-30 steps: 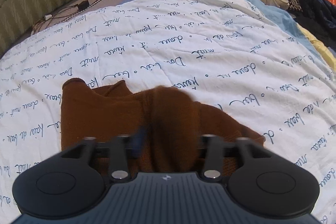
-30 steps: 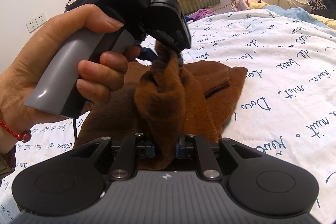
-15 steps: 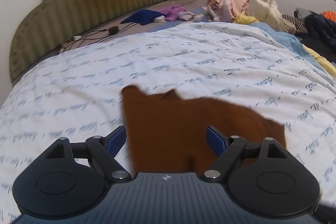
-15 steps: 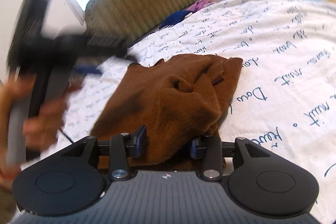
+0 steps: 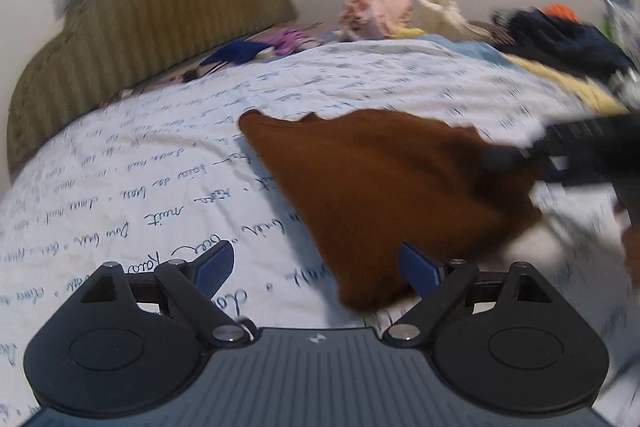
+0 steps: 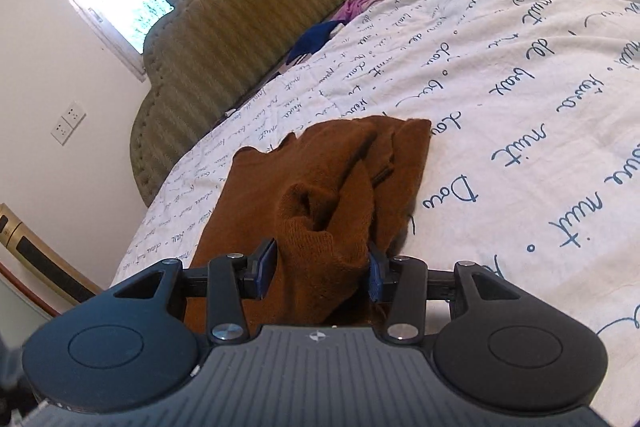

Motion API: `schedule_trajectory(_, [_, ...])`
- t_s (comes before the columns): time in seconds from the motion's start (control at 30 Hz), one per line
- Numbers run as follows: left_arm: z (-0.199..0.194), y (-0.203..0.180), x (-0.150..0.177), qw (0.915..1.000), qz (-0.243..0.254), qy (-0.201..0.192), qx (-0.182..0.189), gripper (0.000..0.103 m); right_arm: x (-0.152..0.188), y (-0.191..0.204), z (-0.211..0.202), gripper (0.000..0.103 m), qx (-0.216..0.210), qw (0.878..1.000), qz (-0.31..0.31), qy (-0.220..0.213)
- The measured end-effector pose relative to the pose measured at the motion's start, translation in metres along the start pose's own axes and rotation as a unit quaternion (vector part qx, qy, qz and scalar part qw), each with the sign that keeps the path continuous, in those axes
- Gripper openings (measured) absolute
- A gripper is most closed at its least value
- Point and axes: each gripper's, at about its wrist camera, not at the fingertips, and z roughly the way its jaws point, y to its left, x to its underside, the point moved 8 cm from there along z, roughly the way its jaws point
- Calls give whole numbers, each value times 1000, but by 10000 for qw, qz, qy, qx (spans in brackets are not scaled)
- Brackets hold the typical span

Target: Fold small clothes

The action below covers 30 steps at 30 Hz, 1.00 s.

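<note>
Right wrist view: brown garment [image 6: 320, 187] lies bunched on the white bedspread [image 6: 520, 87], nearer the foot of the bed than the green headboard [image 6: 240, 27].
Right gripper [image 6: 322, 267]: its fingers are spreading, part-way open, with a thick fold of the garment between them; the blue pads look close against the cloth on both sides, but a firm pinch is not evident, so this reads as a letting-go.
Likely reason: the fold has been laid down, and the cloth now rests on the bed under its own weight.
Left gripper [image 5: 316, 267]: fingers wide and opening further, nothing gripped; the garment's near corner [image 5: 372, 291] lies by the right-hand pad, apart from the left-hand one.
Left wrist view: the right gripper shows as a dark blur at the garment's far-right edge.
Garment look: rust-brown knit, soft and thick, ribbed cuff or hem gaping open, several layers overlapped unevenly, edges not squared.
Judgement: folding is under way but untidy; more smoothing seems needed.
Background: heaped clothes [image 5: 380, 11] lie beyond the headboard end.
</note>
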Motion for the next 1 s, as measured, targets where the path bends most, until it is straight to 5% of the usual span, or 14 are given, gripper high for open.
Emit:
schedule_trajectory(0.17, [9,-21,6,9953,882,-140,-380,91,-1,-1,4,44,20,9999,111,-6])
schedule_trajectory(0.33, [35,-20,11,9862,1270,45,-1060,92,1,-4,5,25,-34,9995,299,34])
schedule_trajectory(0.57, [26,14,20,9931,474,135,-1063,92,6,1,-2,16,-284,9991,290,117])
schedule_trajectory(0.77, [2,4,14,9976,361,43,-585,91,19,-6,0,17,157,9994,-83,287])
schedule_trajectory(0.9, [-11,0,-11,9991,52,-219,-371,92,5,0,-22,28,472,9979,-294,-337])
schedule_trajectory(1.0, [2,0,-26,9989,-296,-51,-361,92,-10,21,-35,28,627,9912,-899,-745])
